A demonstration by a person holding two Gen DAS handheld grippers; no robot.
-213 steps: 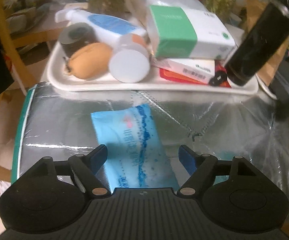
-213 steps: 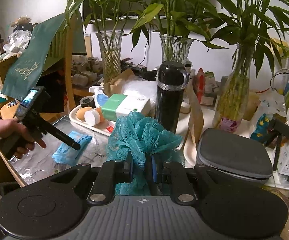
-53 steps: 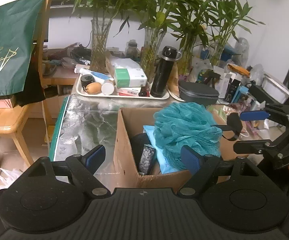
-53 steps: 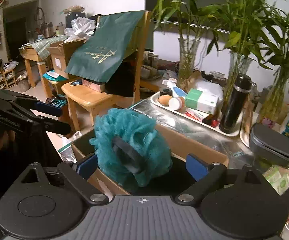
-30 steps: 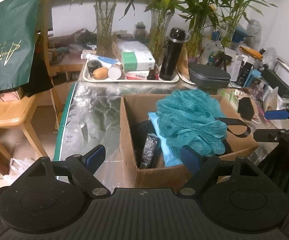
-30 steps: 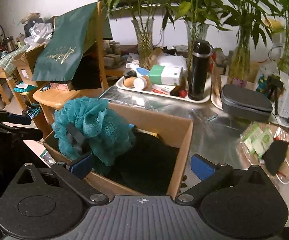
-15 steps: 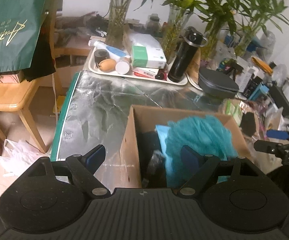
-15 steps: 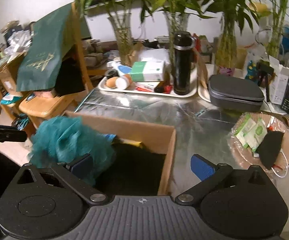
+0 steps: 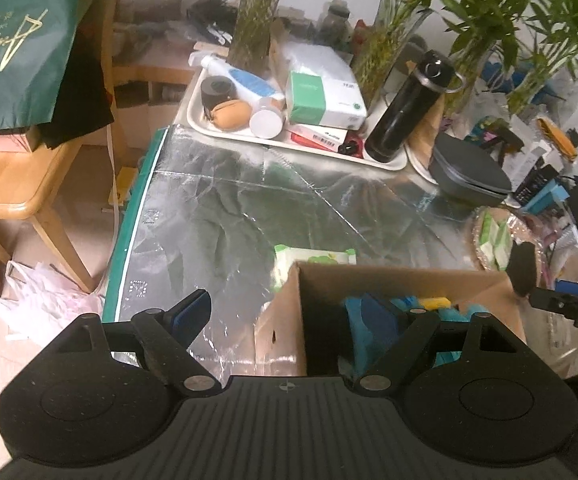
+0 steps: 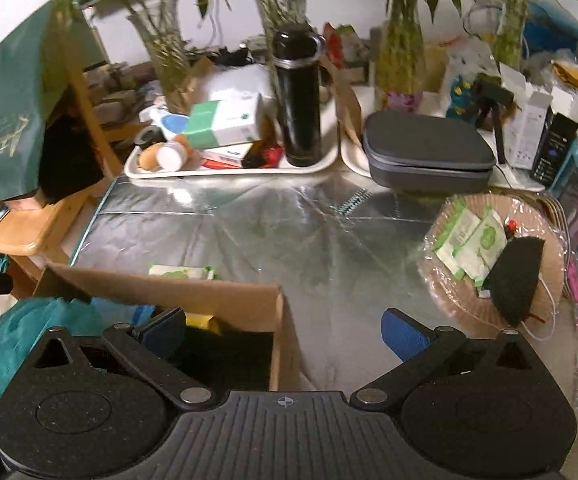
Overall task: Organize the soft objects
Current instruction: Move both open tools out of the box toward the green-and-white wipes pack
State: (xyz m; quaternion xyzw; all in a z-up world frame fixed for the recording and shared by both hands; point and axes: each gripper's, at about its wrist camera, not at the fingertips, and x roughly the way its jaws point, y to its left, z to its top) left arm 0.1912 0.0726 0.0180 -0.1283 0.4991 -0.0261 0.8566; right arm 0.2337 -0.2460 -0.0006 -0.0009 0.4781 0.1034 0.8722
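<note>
A cardboard box [image 9: 285, 320] stands on the silver foil sheet [image 9: 217, 216]; it also shows in the right wrist view [image 10: 193, 292]. Inside lie a teal bath pouf [image 10: 21, 328], blue soft items [image 9: 369, 312] and something yellow [image 9: 433, 302]. A green-and-white wipes pack [image 9: 313, 256] lies on the foil just behind the box, also in the right wrist view [image 10: 181, 271]. My left gripper [image 9: 289, 312] is open and empty above the box's near left corner. My right gripper [image 10: 285, 330] is open and empty above the box's right wall.
A white tray [image 9: 289, 142] holds a black flask [image 9: 405, 116], a green-white box, bottles and a tape roll. A grey case [image 10: 425, 156] and a wicker plate [image 10: 449, 300] with wipes packets and a black mask sit right. A wooden chair [image 9: 13, 184] stands left.
Both grippers have pulled back and tilted down over the table. The teal pouf has sunk lower in the box. A green-and-white wipes pack now shows behind the box.
</note>
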